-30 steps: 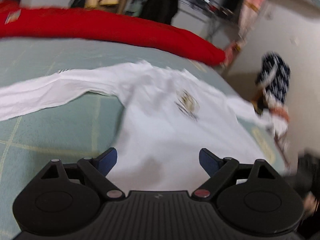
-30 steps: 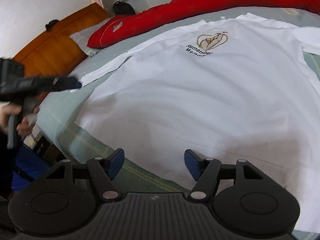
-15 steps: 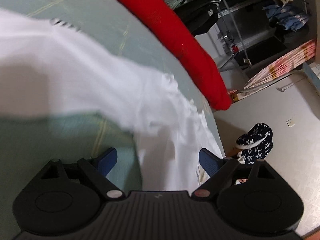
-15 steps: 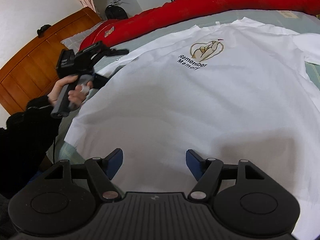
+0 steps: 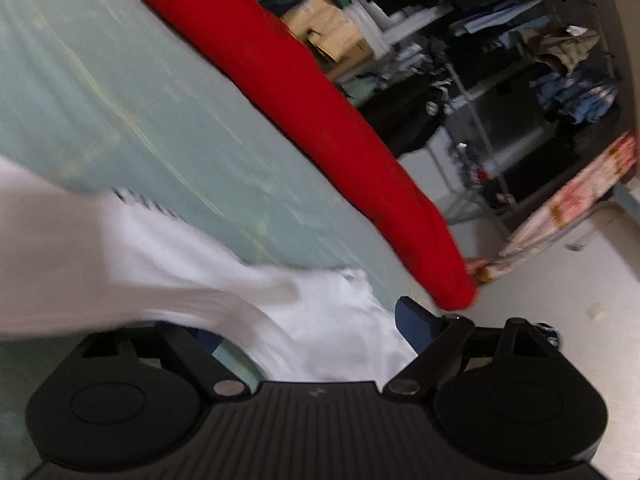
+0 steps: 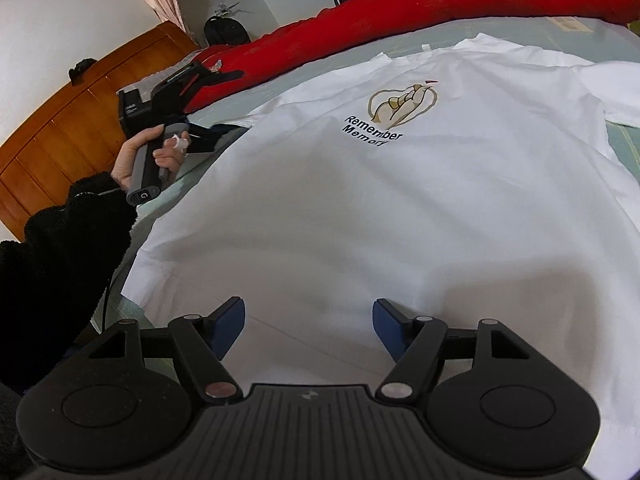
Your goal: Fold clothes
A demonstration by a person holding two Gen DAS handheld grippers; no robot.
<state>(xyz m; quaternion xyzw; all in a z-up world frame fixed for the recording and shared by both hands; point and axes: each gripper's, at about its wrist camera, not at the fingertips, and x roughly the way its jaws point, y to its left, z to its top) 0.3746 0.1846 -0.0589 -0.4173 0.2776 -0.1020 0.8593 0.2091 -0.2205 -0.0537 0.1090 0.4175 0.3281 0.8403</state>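
Left gripper now at the shirt's sleeve

Shirt (image 6: 400, 208) lies flat on the bed (image 5: 120, 100), print reading "Remember Memory" upper centre. A second ago the left gripper (image 5: 308, 328) looked across the whole shirt; now it sits at the sleeve (image 5: 180, 264), lower left, jaws wide, cloth between them unpinched. Right gripper (image 6: 306, 324) hovers unmoved over the hem, jaws wide, empty.

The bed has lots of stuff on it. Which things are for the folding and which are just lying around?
For the folding:
white T-shirt, spread flat
left gripper, at the sleeve
right gripper, open over the hem

Just lying around:
red quilt
wooden headboard
clothes rack
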